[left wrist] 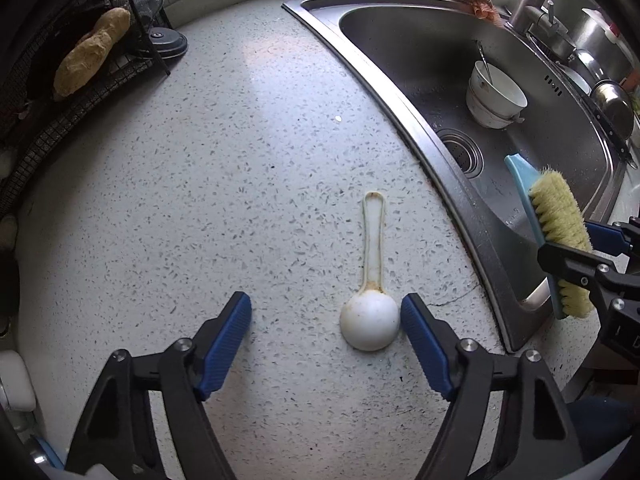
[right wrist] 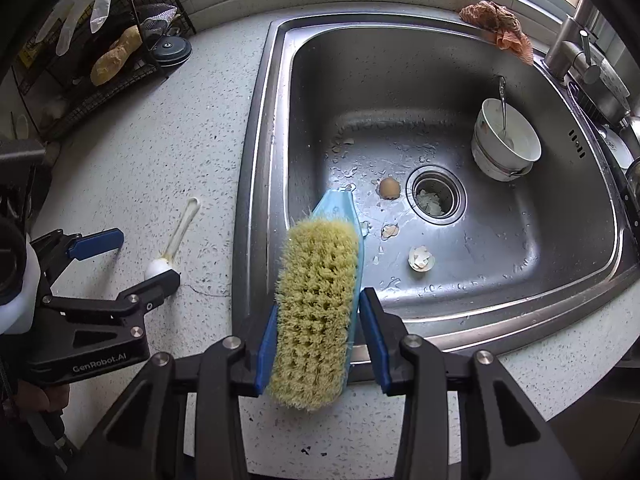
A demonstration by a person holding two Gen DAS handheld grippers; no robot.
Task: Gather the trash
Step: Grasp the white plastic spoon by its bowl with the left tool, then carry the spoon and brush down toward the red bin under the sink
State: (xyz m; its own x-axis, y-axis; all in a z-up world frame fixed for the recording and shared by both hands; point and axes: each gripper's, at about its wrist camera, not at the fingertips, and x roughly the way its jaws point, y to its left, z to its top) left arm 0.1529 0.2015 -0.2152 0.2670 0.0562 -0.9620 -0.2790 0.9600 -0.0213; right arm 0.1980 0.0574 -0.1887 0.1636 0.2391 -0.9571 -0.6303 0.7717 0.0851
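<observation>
Eggshell pieces lie on the wet sink floor: a brown half shell [right wrist: 389,188] by the drain [right wrist: 436,199], a white broken shell [right wrist: 421,258] and a small piece [right wrist: 390,231]. My right gripper [right wrist: 318,328] is shut on a blue scrub brush [right wrist: 318,300] with yellow bristles, held over the sink's front-left rim; the brush also shows in the left wrist view [left wrist: 558,224]. My left gripper [left wrist: 326,316] is open just above the counter, its right finger beside the bowl of a white plastic scoop [left wrist: 371,316]. The scoop also shows in the right wrist view [right wrist: 176,240].
Stacked white bowls [right wrist: 506,144] with a spoon stand at the sink's right. An orange cloth [right wrist: 496,26] lies on the back rim beside the faucet [right wrist: 576,52]. A black wire rack [right wrist: 100,52] with a loofah and a plastic glove stands at the counter's back left.
</observation>
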